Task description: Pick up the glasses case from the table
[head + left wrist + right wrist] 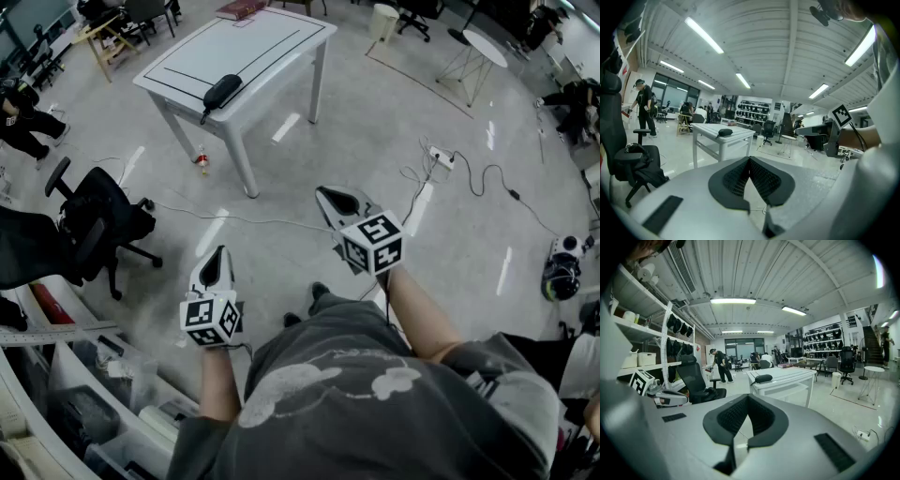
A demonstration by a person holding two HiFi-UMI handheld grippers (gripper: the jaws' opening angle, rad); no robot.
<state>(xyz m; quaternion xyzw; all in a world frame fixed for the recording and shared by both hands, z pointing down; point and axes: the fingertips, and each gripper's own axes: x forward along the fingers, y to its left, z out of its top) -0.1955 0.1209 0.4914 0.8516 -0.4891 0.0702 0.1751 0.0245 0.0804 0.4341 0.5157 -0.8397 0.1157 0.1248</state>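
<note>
The glasses case [222, 91] is black and lies on the white table [272, 47], close to the near edge by the left corner. Its long side runs slantwise, from near-left to far-right in the head view. It is well ahead of both grippers, with floor in between. The right gripper [342, 206] is held further forward, so I think it is the nearer one. The left gripper [216, 267] sits closer to the person. Both grippers have their jaws closed, tip against tip, with nothing between them. Both point toward the table. The person likely must step closer first, then open the jaws across the case's short side.
</note>
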